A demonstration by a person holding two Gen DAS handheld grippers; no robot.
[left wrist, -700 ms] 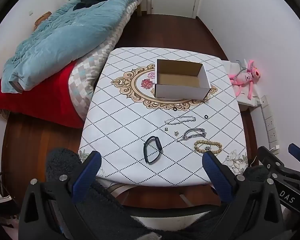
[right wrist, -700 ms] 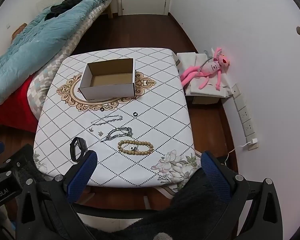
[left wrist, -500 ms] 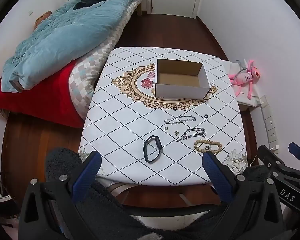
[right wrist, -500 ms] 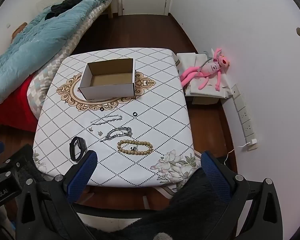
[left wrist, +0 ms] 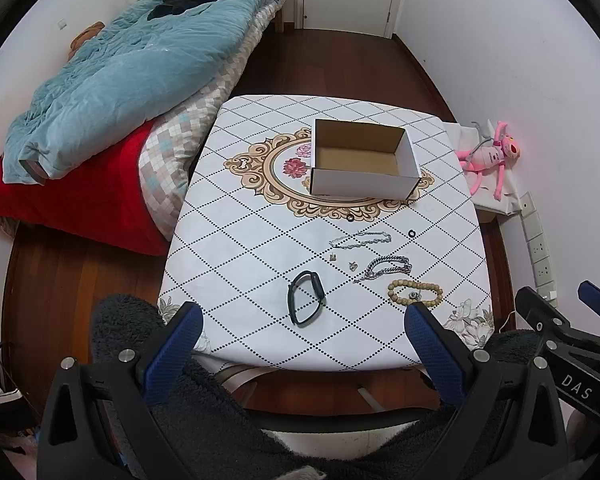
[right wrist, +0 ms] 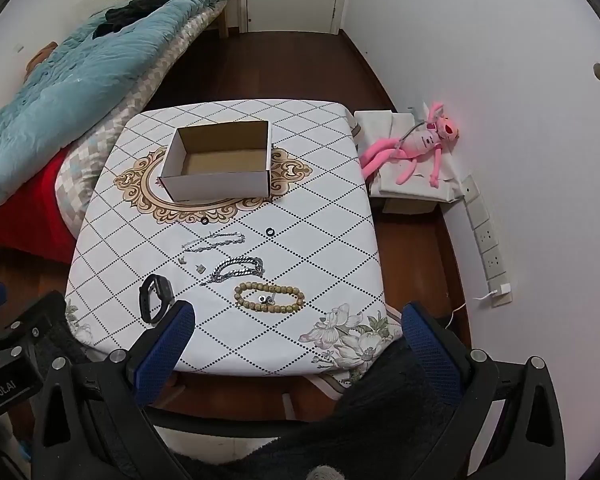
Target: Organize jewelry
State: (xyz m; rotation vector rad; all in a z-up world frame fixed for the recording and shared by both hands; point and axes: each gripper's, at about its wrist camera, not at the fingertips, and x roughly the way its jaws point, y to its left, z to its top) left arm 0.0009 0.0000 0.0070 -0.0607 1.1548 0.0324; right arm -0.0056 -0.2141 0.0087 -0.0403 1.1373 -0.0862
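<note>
An open, empty cardboard box [left wrist: 362, 160] [right wrist: 220, 166] stands on the patterned table [left wrist: 240, 264] [right wrist: 320, 240]. In front of it lie a black wristband [left wrist: 305, 302] [right wrist: 155, 297], a wooden bead bracelet [left wrist: 415, 293] [right wrist: 269, 298], a thick silver chain [left wrist: 388, 267] [right wrist: 240, 267], a thin silver chain [left wrist: 360, 239] [right wrist: 214, 241], two black rings [left wrist: 350, 218] [left wrist: 412, 233] and two small earrings [left wrist: 353, 266]. My left gripper [left wrist: 302, 338] and right gripper [right wrist: 296, 338] are both open and empty, held high above the table's near edge.
A bed with a blue quilt [left wrist: 140, 60] and red blanket [left wrist: 72, 200] lies left of the table. A pink plush toy [right wrist: 416, 148] rests on a low white stand by the right wall. Wall sockets [right wrist: 488, 240] sit beyond. Dark wood floor surrounds the table.
Both views have shifted very slightly; the jewelry and box have not moved. Both grippers stay open.
</note>
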